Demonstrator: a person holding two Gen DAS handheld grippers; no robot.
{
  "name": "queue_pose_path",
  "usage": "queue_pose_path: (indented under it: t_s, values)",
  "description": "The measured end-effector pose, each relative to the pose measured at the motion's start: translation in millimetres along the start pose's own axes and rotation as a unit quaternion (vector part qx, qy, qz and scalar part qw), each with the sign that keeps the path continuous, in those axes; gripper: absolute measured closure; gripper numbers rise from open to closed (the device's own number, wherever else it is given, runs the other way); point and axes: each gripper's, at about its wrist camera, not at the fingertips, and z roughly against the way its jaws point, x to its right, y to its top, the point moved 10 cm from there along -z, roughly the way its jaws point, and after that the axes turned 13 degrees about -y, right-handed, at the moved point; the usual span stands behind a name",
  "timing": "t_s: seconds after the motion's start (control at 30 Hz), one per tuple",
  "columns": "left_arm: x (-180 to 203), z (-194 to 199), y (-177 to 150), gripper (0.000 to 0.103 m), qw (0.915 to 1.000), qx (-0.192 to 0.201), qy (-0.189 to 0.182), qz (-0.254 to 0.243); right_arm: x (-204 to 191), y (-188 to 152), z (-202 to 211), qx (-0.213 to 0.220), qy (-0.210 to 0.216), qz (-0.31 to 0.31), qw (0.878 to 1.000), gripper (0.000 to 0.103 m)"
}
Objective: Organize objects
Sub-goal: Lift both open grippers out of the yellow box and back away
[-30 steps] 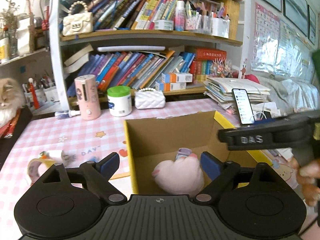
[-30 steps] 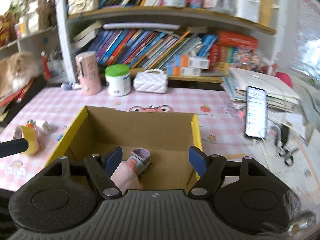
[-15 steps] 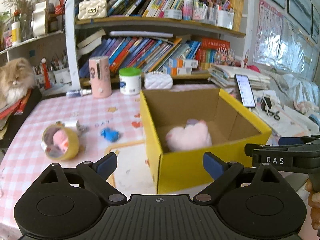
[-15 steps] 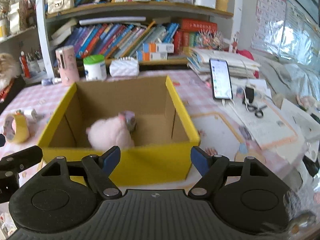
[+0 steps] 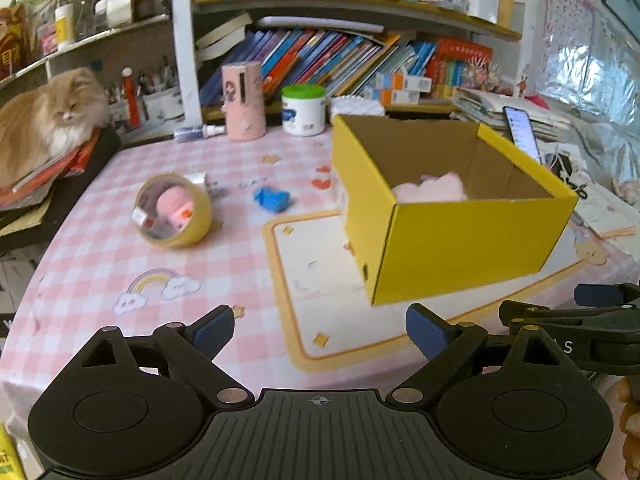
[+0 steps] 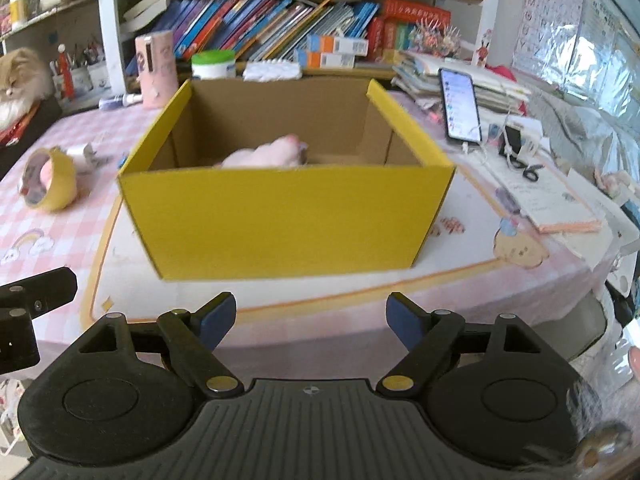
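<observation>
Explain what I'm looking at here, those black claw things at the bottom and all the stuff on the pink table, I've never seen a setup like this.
No robot here: a person holds a two-finger tool in each hand, and a wide-angle camera on each looks forward along its fingers. One picture comes from the left gripper, the other from the right gripper. Both are empty; the left's jaws stand open, the right's are opening. On the pink checked tablecloth stands a yellow cardboard box with a pink plush toy inside. Left of it lie a small blue object and a roll of yellow tape with something pink inside its ring. A cat rests on books at the far left.
</observation>
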Motion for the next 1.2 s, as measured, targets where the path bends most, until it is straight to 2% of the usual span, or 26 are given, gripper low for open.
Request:
queue_pose_path:
  t_s: [0.53, 1.2]
  values:
    - [-31, 26, -27, 0.008, 0.9996, -0.011, 0.018, 0.018, -46, -23, 20, -0.021, 0.033, 0.028, 0.999, 0.017]
    - [-76, 74, -47, 0.008, 0.9974, 0.006, 0.055, 0.045, -106, -31, 59, 0.0, 0.08, 0.068, 0.994, 0.015]
